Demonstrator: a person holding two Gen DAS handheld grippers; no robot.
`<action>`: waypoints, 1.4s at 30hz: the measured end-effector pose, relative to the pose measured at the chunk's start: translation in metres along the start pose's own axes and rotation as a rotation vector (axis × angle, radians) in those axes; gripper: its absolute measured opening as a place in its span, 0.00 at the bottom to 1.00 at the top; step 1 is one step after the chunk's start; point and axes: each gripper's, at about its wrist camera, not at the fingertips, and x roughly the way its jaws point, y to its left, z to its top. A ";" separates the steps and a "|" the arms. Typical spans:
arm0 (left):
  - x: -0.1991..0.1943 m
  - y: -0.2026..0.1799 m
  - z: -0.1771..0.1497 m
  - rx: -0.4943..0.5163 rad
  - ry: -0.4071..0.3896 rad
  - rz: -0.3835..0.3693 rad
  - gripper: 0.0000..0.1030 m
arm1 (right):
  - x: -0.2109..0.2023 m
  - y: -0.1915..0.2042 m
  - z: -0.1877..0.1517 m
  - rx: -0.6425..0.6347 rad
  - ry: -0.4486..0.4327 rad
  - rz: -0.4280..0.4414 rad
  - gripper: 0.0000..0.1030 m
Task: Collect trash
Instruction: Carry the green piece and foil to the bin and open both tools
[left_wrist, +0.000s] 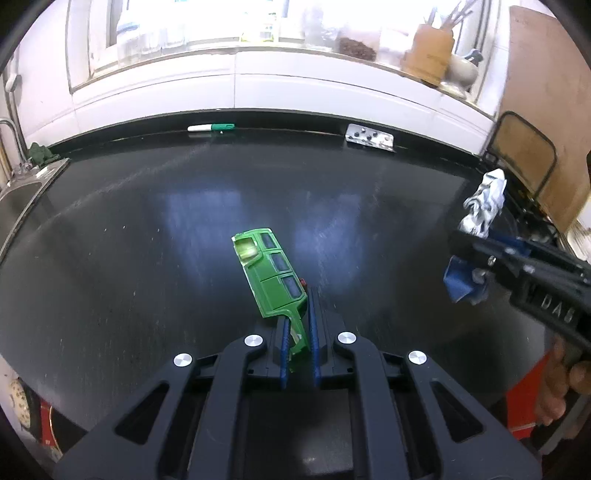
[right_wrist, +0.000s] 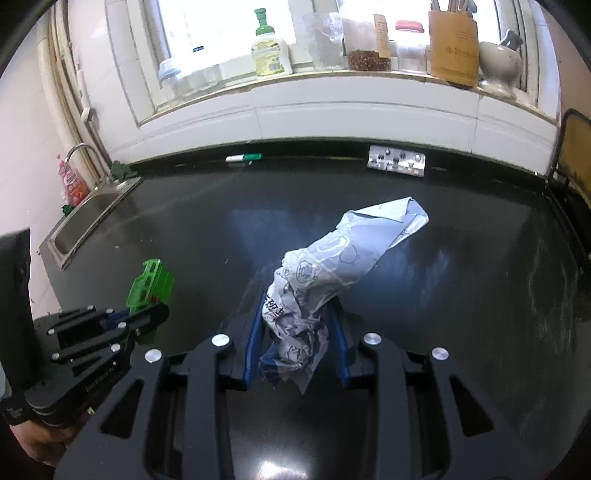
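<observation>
Both loaded: left hand-held gripper (left_wrist: 297, 325) pinches green toy shell (left_wrist: 271, 275), right hand-held gripper (right_wrist: 297, 332) clamps crumpled wrapper (right_wrist: 332, 266), above open black counter (right_wrist: 461, 280).

I'm gripping green toy car shell (left_wrist: 273, 278) in left gripper (left_wrist: 298, 328); right gripper (left_wrist: 476, 254) at 3 o'clock holding crumpled wrapper (left_wrist: 484, 203).

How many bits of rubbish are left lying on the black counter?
2: a green-capped marker and a foil blister pack, both along the back edge. Others could be hidden.
</observation>
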 end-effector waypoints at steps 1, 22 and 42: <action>-0.001 0.000 0.000 0.001 -0.002 0.002 0.08 | 0.000 0.002 -0.003 -0.001 0.000 0.000 0.31; -0.119 0.216 -0.080 -0.318 -0.074 0.354 0.08 | 0.047 0.293 -0.015 -0.412 0.067 0.418 0.32; -0.095 0.439 -0.293 -0.787 0.145 0.473 0.08 | 0.193 0.560 -0.173 -0.748 0.491 0.593 0.32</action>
